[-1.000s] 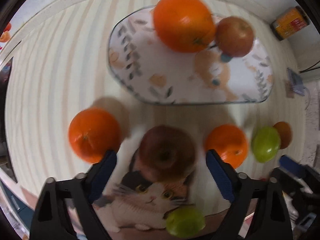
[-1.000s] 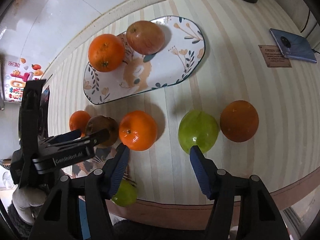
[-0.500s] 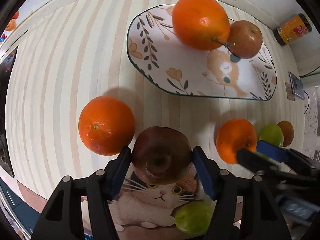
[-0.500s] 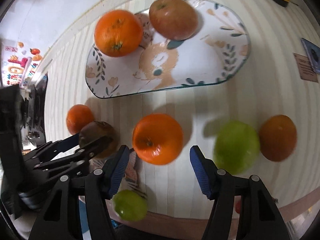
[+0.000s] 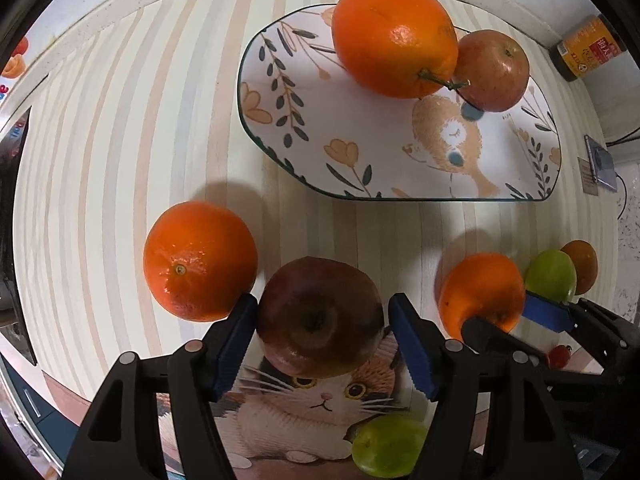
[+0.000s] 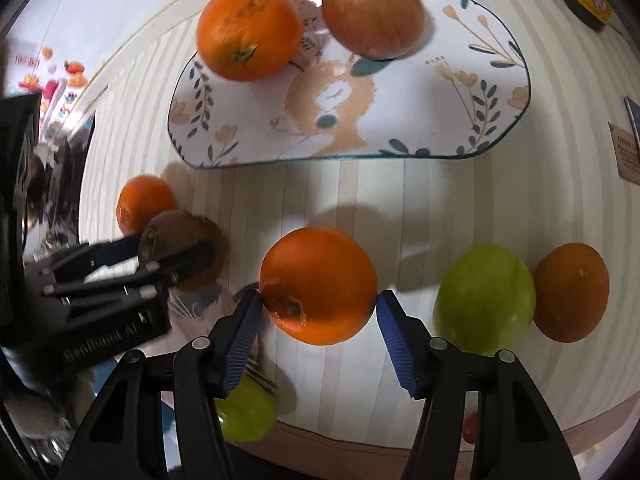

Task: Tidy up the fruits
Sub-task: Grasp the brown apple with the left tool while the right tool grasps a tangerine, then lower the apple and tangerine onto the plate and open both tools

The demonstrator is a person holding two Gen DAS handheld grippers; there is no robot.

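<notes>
While the left hand-held gripper [image 5: 322, 334] has its blue pads pressed against both sides of a dark red apple [image 5: 320, 318], the right hand-held gripper [image 6: 318, 318] has its pads against both sides of an orange [image 6: 318, 286]. Both fruits sit near the front edge of the striped counter [image 5: 120, 140], the apple over a cat-print mat [image 5: 320, 412].

Just left of the held apple lies a second orange [image 5: 200, 260], almost touching the left pad. A green fruit [image 5: 386, 446] rests on the mat at the counter's front edge, below the left gripper's right finger. To the right of the held orange sits a larger green apple [image 6: 484, 300], and touching it on its far side a darker orange [image 6: 572, 292]; the green apple lies close beside the right gripper's outer finger.

Farther back stands an oval plate [image 6: 460, 120] printed with a rabbit and leaves. On its rear part rest a big orange [image 6: 250, 32] and a red apple [image 6: 372, 14], side by side. A yellow-labelled jar [image 5: 586, 48] stands at the wall, and a phone [image 5: 602, 162] lies at the far right beside a small brown card [image 6: 628, 152].
</notes>
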